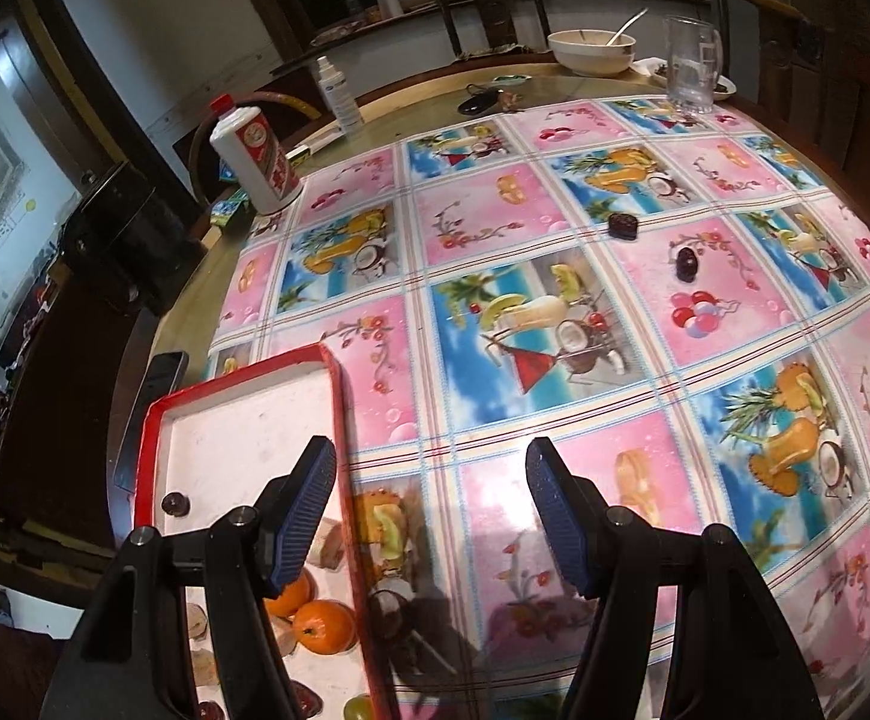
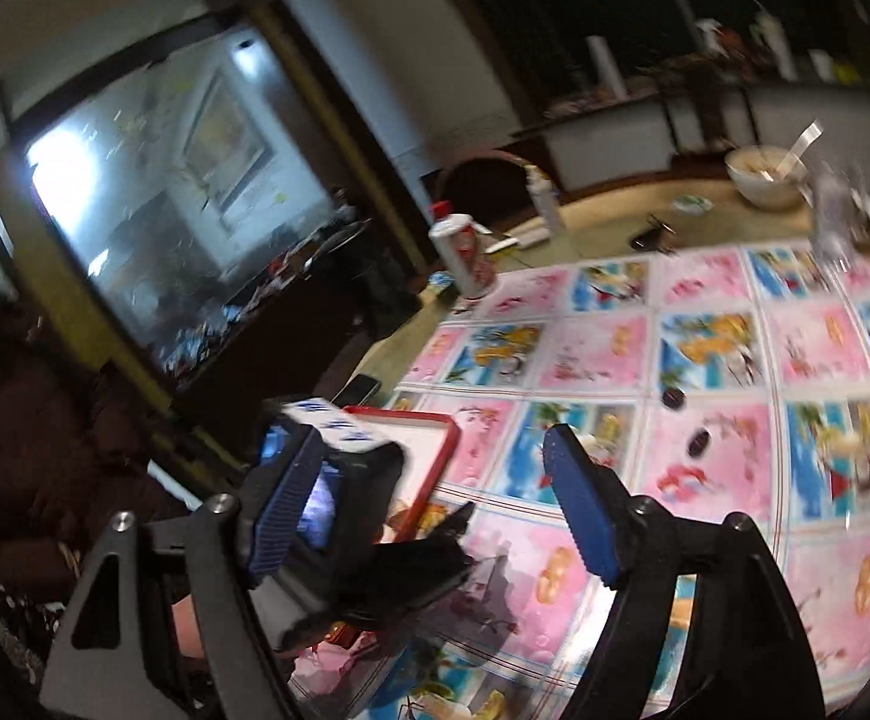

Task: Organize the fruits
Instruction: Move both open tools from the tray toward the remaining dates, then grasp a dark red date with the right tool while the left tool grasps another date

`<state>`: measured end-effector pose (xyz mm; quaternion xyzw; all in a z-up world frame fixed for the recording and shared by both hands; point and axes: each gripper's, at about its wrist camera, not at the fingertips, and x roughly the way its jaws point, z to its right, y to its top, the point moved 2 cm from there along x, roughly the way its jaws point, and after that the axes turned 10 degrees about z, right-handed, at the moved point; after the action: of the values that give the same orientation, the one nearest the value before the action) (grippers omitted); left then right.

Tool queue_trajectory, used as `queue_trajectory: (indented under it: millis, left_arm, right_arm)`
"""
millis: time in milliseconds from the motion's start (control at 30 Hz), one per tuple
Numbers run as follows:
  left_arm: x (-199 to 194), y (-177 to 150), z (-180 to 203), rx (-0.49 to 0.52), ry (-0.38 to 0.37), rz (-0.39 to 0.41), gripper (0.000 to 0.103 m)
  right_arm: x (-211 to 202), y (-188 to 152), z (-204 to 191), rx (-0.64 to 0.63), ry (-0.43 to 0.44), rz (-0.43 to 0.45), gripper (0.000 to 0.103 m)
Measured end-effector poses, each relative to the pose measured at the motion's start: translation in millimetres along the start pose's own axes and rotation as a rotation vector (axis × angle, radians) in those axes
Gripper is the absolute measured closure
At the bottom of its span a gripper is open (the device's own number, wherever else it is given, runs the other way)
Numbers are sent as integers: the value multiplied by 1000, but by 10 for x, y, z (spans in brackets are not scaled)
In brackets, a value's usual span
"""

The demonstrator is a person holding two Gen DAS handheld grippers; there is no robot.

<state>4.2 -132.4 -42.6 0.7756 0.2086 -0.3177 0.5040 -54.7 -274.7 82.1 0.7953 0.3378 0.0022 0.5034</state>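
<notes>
The left tool [image 1: 429, 516] hangs with its jaws spread wide and nothing between them, just over the near left part of the bench [image 1: 375, 114]. One of its fingers sits above a red-rimmed tray [image 1: 339, 396] with a white floor. In the near end of that tray lie two oranges [image 1: 321, 624], some pale tan pieces, a green grape at the very edge, and a small dark fruit [image 1: 174, 504] further in by the left rim. The far half of the tray is bare.

The right tool [image 2: 435, 516] is also wide open and holds nothing; its view is blurred, and it looks across the left tool's body toward the tray [image 2: 429, 420].

Further out on the patterned cloth [image 1: 555, 312], well apart from the tray, two dark dates [image 1: 686, 264] lie near each other. Far left stands a white bottle [image 1: 255, 156] with a red cap; at the far edge are a bowl [image 1: 594, 51] with a spoon and a clear glass [image 1: 690, 63].
</notes>
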Motion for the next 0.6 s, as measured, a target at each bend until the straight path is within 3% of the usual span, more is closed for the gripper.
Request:
queue_trajectory:
  millis: [133,267,367,467,600]
  left_arm:
    - [6,-27,-72,-10,5,0,37]
    - [5,-47,-109,-9,7,1,37]
    - [32,-52,-120,-3,2,-4,37]
    - [138,-18,-154,-24,-27,-45,37]
    - [374,172,-148,-39,-32,-81,37]
  right_arm:
    - [125,27,-271,-66,0,-30,25]
    - [285,-20,-364,-108,-58,-85,25]
    - [257,-24,-357,-106,-46,-90,25]
    - [107,30,-111,-92,-108,-17,25]
    - [182,-122,669,12,-304,-59,24]
